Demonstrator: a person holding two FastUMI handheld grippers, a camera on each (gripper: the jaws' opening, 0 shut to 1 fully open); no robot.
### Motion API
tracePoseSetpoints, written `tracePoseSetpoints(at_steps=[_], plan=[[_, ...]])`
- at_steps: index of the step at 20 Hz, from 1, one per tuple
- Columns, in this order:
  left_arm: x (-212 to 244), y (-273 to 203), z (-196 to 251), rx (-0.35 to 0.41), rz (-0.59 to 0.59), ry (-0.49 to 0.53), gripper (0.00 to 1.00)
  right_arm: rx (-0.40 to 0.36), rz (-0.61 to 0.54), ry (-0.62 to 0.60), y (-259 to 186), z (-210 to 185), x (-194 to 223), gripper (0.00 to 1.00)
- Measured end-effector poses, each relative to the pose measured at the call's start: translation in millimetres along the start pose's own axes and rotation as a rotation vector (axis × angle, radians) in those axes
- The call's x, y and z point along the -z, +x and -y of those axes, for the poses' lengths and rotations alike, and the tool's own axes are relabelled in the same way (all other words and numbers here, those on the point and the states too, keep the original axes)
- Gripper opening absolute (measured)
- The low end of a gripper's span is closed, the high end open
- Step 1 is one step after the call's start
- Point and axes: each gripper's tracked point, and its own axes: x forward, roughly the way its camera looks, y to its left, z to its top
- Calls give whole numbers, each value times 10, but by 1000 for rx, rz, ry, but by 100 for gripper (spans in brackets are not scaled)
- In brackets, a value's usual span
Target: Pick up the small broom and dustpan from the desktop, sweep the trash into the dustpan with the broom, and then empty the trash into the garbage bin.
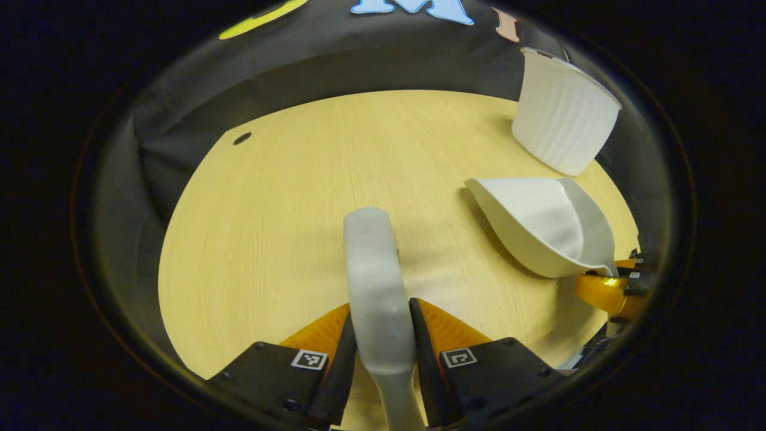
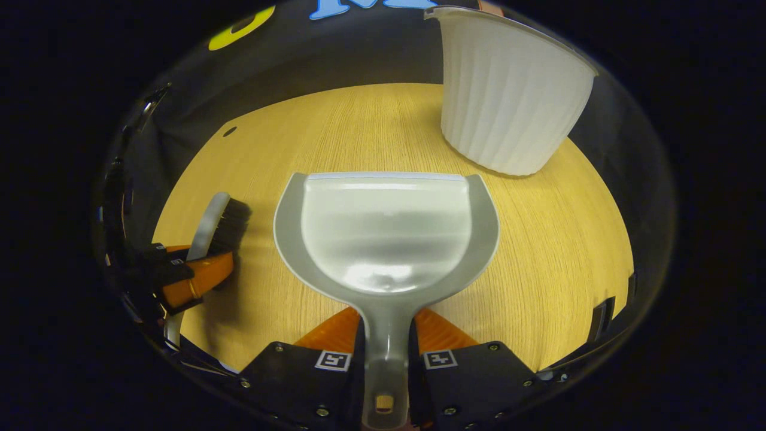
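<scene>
Between right gripper fingers, dustpan handle

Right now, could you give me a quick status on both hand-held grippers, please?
Left hand-held gripper shut on broom. Right hand-held gripper shut on dustpan. Dustpan looks empty. Bin upright beyond, path open.

No readable words, brand names or numbers appear on anything here. The only signs are small square black-and-white coded markers: two on the left claw, one on each finger block, and two likewise on the right claw. Smaller markers of the same kind sit on the right claw as seen from the left gripper view and on the left claw as seen from the right gripper view; these are too small to make out.
</scene>
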Motion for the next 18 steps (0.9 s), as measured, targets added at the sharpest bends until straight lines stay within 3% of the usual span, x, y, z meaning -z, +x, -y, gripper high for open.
tracePoseSetpoints(at_steps=[7,11,12,13,14,15,16,17,18], plan=[[-48,39,47,-9,16,20,59,15,2,-44,-10,-16,25,33],[-127,10,50,-8,46,25,73,3,18,-58,-73,24,-7,36],[-159,-19,65,-5,63,18,83,-1,25,-63,-82,31,-5,42],[-197,-76,87,-3,83,11,92,-5,34,-65,-126,34,-32,61],[-239,-145,115,-3,101,10,100,-11,39,-64,-173,41,-58,69],[-276,-222,144,-6,127,9,100,-18,41,-63,-202,74,-63,76],[-314,-278,163,-10,154,8,100,-19,46,-62,-245,107,-83,92],[-362,-335,169,-16,184,8,100,-22,52,-62,-278,129,-110,98],[-414,-411,167,-26,220,8,98,-24,60,-62,-347,164,-140,98]])
